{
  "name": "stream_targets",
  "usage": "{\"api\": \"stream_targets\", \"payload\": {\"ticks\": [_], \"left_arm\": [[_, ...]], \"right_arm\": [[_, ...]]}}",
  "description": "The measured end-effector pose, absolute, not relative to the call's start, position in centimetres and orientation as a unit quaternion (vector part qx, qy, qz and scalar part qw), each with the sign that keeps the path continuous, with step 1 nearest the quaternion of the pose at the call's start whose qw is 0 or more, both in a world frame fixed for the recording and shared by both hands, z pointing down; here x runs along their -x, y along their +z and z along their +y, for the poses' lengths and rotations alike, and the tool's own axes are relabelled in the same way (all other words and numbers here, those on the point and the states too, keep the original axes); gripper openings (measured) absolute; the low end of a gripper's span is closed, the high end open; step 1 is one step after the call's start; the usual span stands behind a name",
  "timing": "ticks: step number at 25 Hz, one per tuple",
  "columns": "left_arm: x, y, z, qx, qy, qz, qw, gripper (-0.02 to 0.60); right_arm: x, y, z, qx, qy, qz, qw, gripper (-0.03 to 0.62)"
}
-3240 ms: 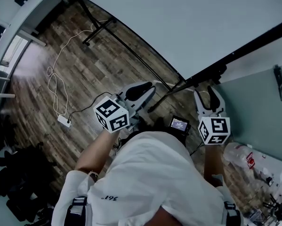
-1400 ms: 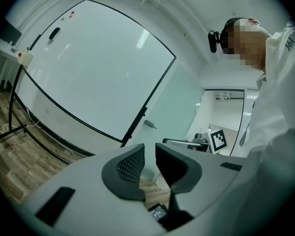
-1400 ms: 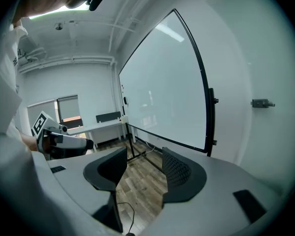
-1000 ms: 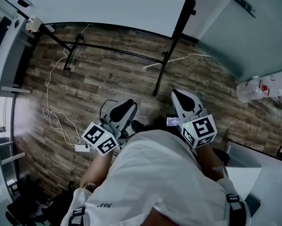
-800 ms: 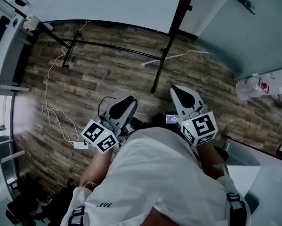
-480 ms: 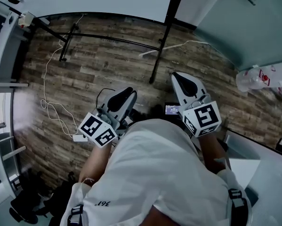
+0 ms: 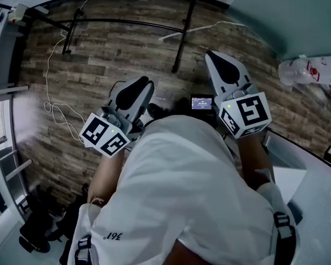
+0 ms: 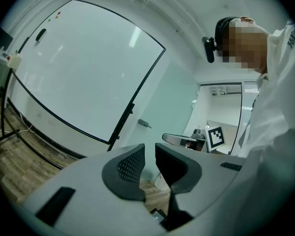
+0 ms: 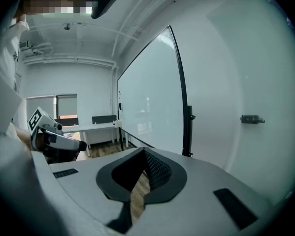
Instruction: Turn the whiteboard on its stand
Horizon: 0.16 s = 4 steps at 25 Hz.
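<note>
left gripper (image 8: 149, 156): jaws a narrow gap apart, nothing between them. right gripper (image 9: 144, 154): jaws closed together, empty. whiteboard (image 8: 78, 68) stands on its black stand (image 7: 180, 37) ahead of both grippers, well apart from them, over wood floor (image 7: 115, 54).

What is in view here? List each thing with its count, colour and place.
whiteboard: one, white, black-framed, ahead on its stand
stand: one, black, on floor
floor: one, brown wood planks
cable: one, white, floor at left
door handle: one, dark, pale wall, right
small screen: one, lit, head view's centre
plastic item: one, clear, far right
left tongs: one, grey, open, empty
right tongs: one, grey, shut, empty
shirt: one, white, bottom centre
</note>
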<state>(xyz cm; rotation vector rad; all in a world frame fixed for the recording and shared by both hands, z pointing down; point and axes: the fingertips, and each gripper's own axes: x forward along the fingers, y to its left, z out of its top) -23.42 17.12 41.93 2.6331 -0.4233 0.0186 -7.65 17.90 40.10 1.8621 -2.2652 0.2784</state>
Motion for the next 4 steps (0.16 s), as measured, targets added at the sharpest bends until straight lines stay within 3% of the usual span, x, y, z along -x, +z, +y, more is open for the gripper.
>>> {"api": "stream_targets", "payload": {"ticks": [4], "left_arm": [[23.12, 42.01, 17.47, -0.959, 0.009, -0.151, 0.239, 0.074]], "right_arm": [[7.31, 40.13, 18.16, -0.631, 0.096, -0.763, 0.101, 0.025]]}}
